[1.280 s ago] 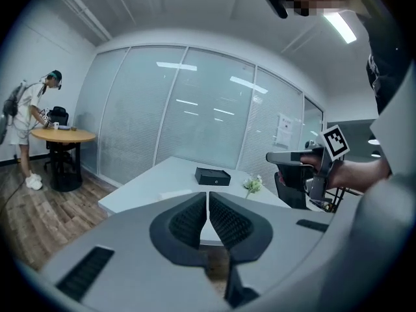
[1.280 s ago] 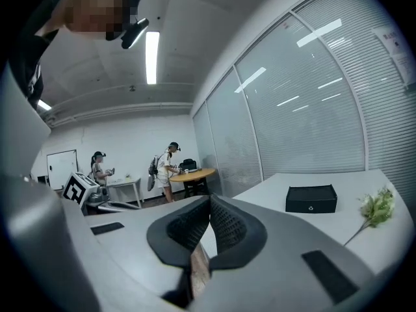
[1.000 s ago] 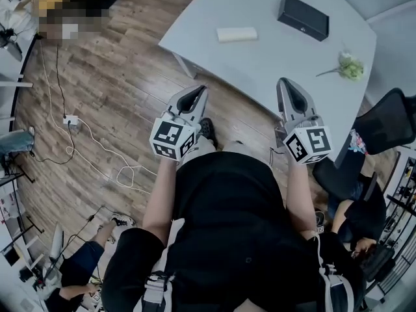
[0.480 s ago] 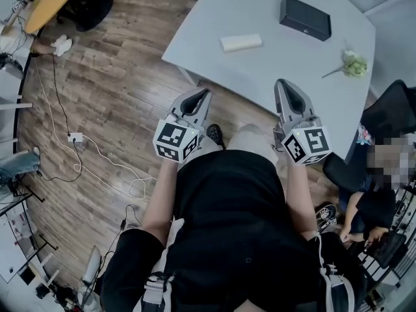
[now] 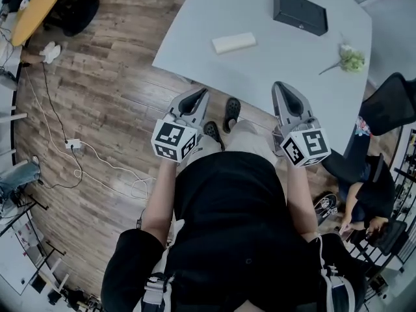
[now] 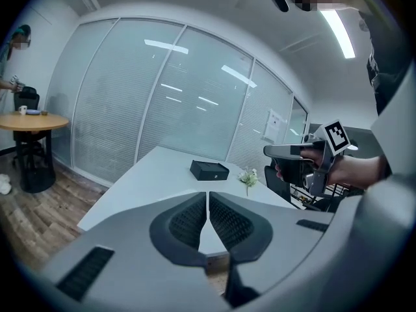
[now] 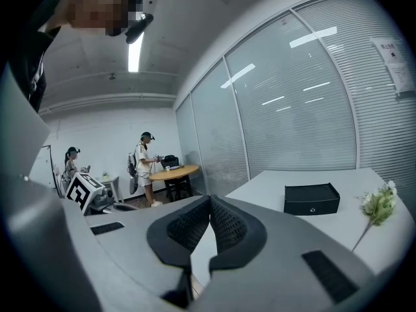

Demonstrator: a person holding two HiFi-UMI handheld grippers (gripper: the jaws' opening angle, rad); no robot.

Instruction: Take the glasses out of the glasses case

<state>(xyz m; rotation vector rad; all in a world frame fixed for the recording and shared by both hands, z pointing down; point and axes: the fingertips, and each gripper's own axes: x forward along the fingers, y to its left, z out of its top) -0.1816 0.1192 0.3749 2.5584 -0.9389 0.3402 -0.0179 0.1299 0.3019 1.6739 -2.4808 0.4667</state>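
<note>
A black box-shaped case (image 5: 299,12) lies closed at the far side of the white table (image 5: 273,57); it also shows as the black case (image 6: 209,170) and the black case (image 7: 312,199) in the gripper views. No glasses are visible. My left gripper (image 5: 200,93) and right gripper (image 5: 281,87) are held out side by side, short of the table's near edge and over the wooden floor, well apart from the case. The left gripper (image 6: 207,194) is shut and so is the right gripper (image 7: 209,199), with nothing between the pads of either.
A white flat oblong object (image 5: 234,42) lies on the table left of the case, and a small flower sprig (image 5: 350,60) to its right. A black office chair (image 5: 390,109) and a seated person (image 5: 364,203) are at the right. Cables (image 5: 97,164) trail over the floor.
The floor and the table's near edge have slid down the head view, and my feet now show below the edge. Both grippers stay shut, carried closer to the table.
</note>
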